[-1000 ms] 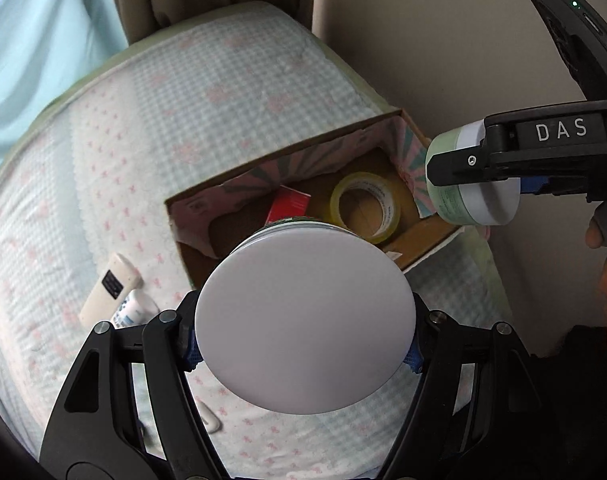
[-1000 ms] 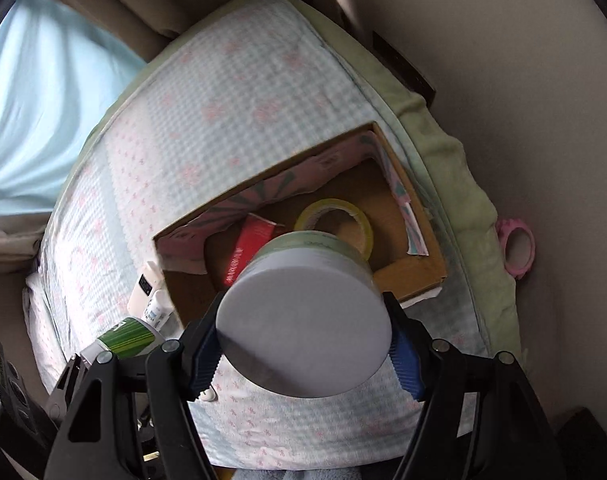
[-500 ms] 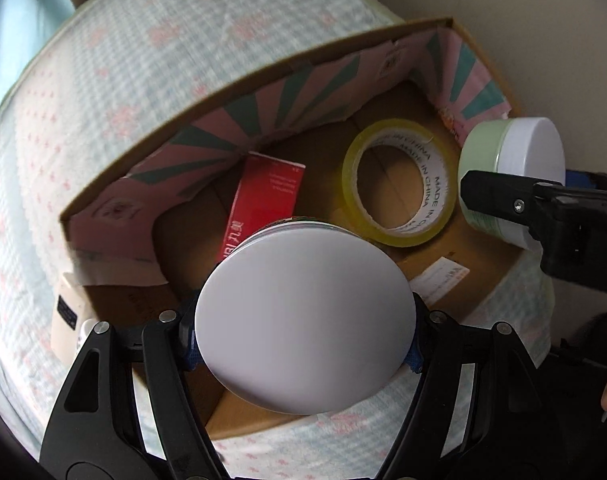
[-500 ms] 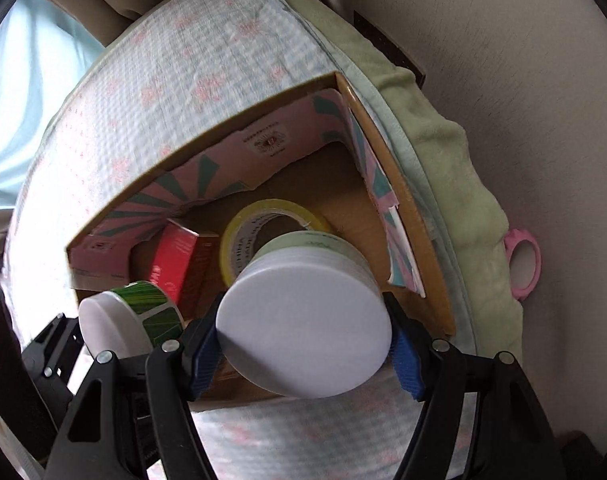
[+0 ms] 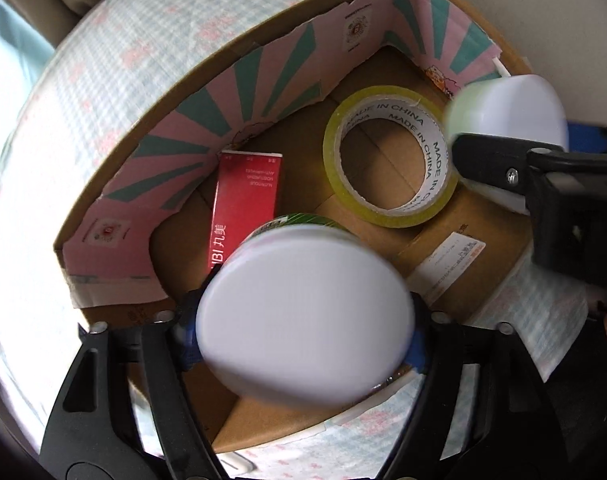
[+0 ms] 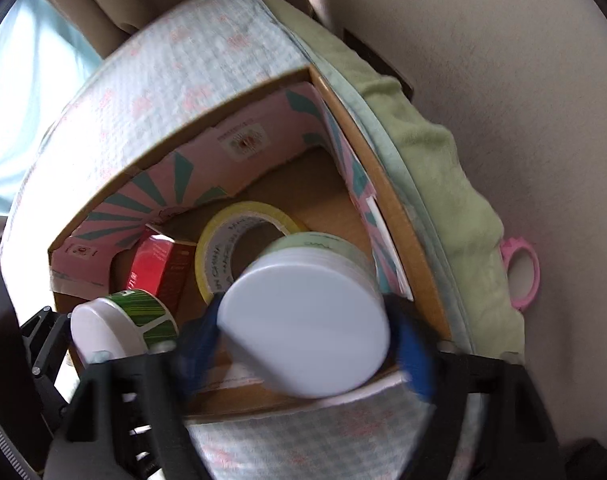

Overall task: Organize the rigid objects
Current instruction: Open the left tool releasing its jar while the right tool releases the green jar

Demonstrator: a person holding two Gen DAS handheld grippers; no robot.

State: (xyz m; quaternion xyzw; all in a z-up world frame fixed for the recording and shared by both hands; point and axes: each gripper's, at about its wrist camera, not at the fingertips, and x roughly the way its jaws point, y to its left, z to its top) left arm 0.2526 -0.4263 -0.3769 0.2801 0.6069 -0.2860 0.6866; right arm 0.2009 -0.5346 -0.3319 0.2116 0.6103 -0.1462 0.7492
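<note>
Both jaws just opened, jars [image 5: 305,316] [image 6: 303,320] loose above tape [image 5: 387,160] ("MADE IN CHINA").

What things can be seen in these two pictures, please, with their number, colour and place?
box: 1, brown, pink-teal inside, on the bed cover
tape: 1, yellow, in the box
carton: 1, red, in the box, beside the tape
dark jar: 1, green, white lid, over the box
pale jar: 1, green, white lid, over the box
bed cover: 1, pale blue, checked
blanket: 1, green, at the cover's edge
ring: 1, pink, beyond the blanket
left gripper: black, jaws just opening around the dark jar
right gripper: black, jaws just opening around the pale jar
</note>
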